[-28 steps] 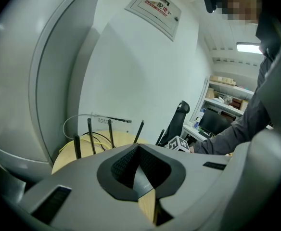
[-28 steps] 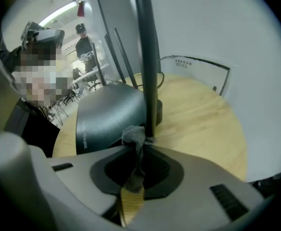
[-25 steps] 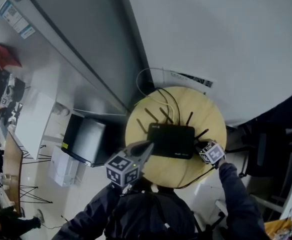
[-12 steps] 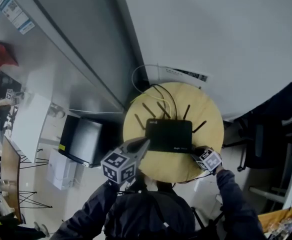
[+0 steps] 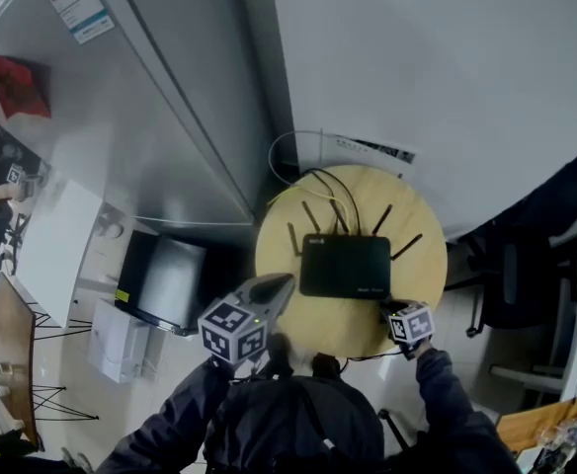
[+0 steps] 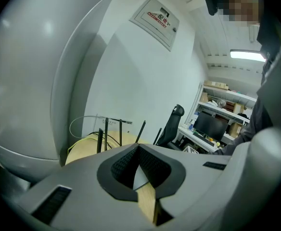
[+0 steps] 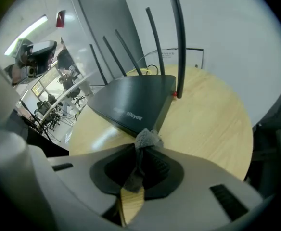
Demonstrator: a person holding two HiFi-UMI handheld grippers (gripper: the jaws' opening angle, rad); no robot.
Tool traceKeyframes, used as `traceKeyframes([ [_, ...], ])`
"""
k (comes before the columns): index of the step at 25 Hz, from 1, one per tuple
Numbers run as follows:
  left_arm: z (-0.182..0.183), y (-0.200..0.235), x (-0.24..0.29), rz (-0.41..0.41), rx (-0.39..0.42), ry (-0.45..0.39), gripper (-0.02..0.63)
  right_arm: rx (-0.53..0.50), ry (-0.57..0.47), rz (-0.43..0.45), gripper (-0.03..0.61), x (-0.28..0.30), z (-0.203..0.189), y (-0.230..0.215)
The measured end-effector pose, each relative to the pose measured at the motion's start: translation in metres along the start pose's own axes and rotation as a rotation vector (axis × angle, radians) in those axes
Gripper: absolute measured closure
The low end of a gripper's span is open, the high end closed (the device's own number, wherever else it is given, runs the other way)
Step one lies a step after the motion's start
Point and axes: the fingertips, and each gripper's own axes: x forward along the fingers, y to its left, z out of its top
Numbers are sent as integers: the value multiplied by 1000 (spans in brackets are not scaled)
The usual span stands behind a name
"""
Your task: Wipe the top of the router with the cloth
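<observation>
Grey cloth is clenched in the right tongs, now drawn back off the router's near corner on the desk; left tongs are held closed, empty. Wiping is judged paused or finished.

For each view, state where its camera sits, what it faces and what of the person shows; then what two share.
Head view: on the head, steeply down at the router on the round table; sleeves, left gripper, right gripper show.
Left gripper view: on that gripper, facing the wall past the table; shut empty jaws, dark clothing.
Right gripper view: on that gripper, facing the router; jaws clamp the cloth.
Shared: the router's antennas.
</observation>
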Motion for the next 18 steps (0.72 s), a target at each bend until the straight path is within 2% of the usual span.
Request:
traceKeyframes([
  [11,-6,39,-54,-3,-5,-11,614,65,-25,10,509,48,41,104],
  [18,-11,67,-89,15,-16,-19,614,39,-37,51,509,80,70,169],
])
